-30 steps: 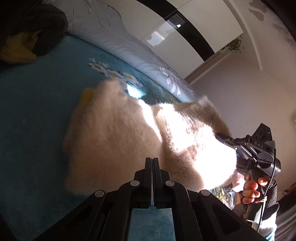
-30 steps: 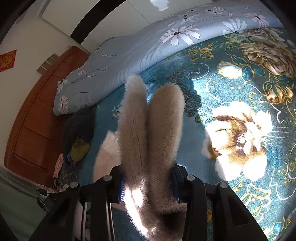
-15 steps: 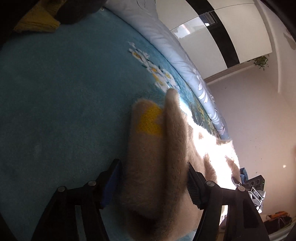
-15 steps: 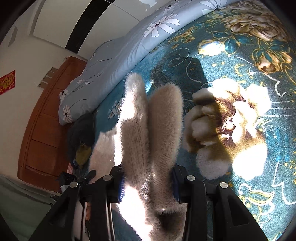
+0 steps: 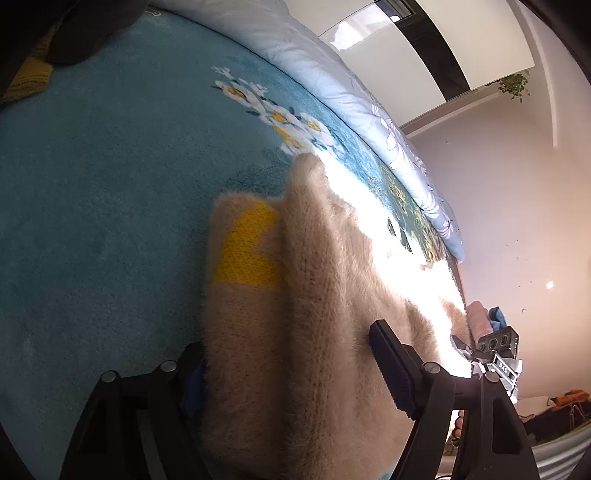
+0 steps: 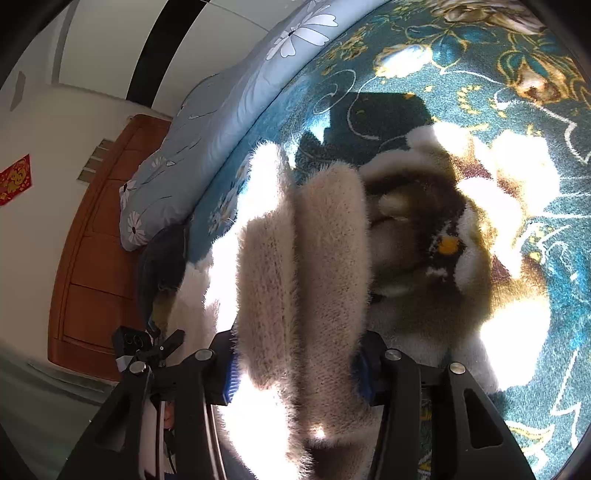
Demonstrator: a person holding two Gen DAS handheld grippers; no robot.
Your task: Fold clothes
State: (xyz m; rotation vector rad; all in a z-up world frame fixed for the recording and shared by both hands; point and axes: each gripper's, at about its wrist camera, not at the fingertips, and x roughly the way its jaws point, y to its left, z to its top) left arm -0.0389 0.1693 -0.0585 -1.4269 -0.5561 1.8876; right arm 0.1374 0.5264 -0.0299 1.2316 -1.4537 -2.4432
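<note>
On teal pile blanket, L gripper & R gripper fingers clamp bunched fuzzy beige sweater.

Both wrist views, close over bedspread, share sweater

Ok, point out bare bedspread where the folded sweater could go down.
Free: plain teal bedspread left of the sweater, short of the dark clothes pile. Crowded: the far edge, along the rolled floral quilt.

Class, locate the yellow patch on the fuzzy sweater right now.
Left wrist view: the yellow patch sits on the beige sweater, left of its raised fold, above the left gripper.
</note>
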